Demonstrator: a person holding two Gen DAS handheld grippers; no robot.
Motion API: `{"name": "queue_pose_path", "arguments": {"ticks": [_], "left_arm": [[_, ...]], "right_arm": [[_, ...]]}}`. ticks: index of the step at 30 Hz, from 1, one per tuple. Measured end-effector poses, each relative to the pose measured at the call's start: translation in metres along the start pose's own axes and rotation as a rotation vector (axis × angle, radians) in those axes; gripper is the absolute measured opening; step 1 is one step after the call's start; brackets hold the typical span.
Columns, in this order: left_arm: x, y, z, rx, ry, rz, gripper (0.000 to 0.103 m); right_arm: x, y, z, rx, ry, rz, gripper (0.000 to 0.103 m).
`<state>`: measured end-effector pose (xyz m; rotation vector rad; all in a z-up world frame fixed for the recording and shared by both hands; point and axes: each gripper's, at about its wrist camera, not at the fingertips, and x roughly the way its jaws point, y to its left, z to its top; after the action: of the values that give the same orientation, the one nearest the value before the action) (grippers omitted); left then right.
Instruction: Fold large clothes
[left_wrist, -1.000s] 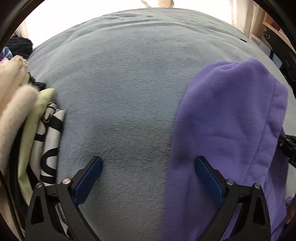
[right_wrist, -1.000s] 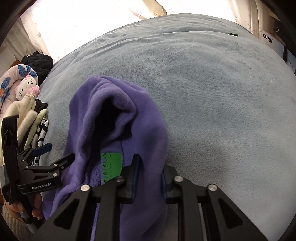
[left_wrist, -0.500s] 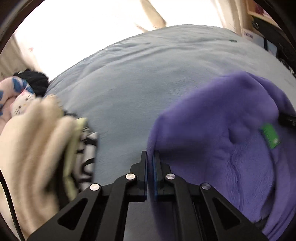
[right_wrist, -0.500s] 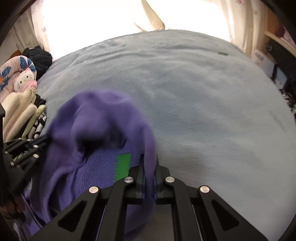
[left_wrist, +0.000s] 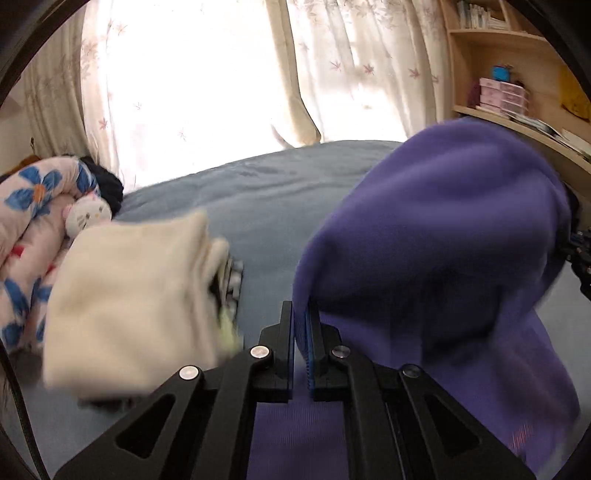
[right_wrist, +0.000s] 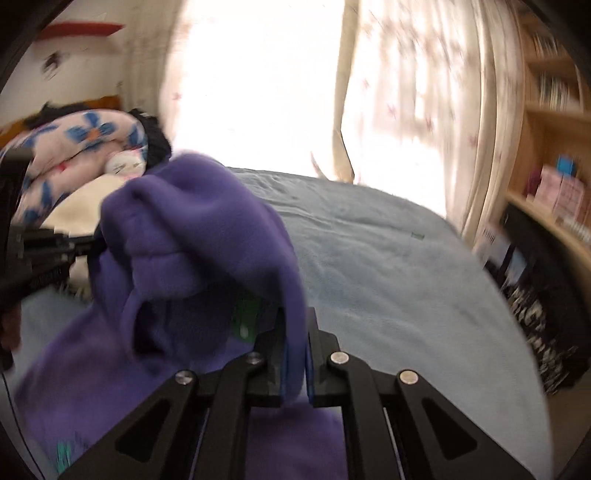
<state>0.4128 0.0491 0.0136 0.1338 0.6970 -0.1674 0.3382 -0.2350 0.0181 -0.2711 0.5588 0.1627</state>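
Note:
A purple fleece garment (left_wrist: 436, 236) hangs lifted above the grey-blue bed (left_wrist: 258, 206), bulging up between the two grippers. My left gripper (left_wrist: 301, 325) is shut on its left edge, the cloth pinched between the blue pads. In the right wrist view the same purple garment (right_wrist: 192, 236) drapes to the left, and my right gripper (right_wrist: 295, 332) is shut on a fold of it near a green label (right_wrist: 245, 317). The left gripper's black frame (right_wrist: 40, 251) shows at the left edge there. Motion blurs both views.
A cream folded pile (left_wrist: 129, 302) with a black-and-white piece under it lies at the left of the bed. Behind it are a flowered quilt (left_wrist: 33, 206) and a white plush toy (left_wrist: 86, 216). Curtains (left_wrist: 207, 74) hang behind; wooden shelves (left_wrist: 517, 74) stand at the right.
The left gripper went from open over the bed to shut on the garment's edge. Both grippers rose and tilted up, lifting the purple garment off the bed.

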Motion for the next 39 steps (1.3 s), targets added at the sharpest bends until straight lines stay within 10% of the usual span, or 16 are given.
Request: {"name": "queue_pose_path", "arguments": {"ticks": [5, 13, 28, 31, 39], "left_arm": [[-0.038, -0.003, -0.07, 0.024, 0.152, -0.042, 0.008], [-0.083, 0.002, -0.129, -0.038, 0.32, -0.11, 0.009], [-0.225, -0.04, -0.103, 0.099, 0.273, -0.203, 0.029], [-0.235, -0.05, -0.105, 0.098, 0.258, -0.222, 0.047], [-0.186, -0.044, -0.109, -0.067, 0.292, -0.318, 0.049]], "right_arm": [[-0.047, 0.022, -0.055, -0.055, 0.126, 0.04, 0.034], [-0.087, 0.033, -0.093, 0.034, 0.312, 0.111, 0.034], [-0.233, 0.06, -0.049, 0.066, 0.215, 0.301, 0.045], [-0.236, 0.063, -0.049, 0.086, 0.206, 0.3, 0.056], [-0.176, 0.058, -0.072, 0.264, 0.29, 0.329, 0.056]]}}
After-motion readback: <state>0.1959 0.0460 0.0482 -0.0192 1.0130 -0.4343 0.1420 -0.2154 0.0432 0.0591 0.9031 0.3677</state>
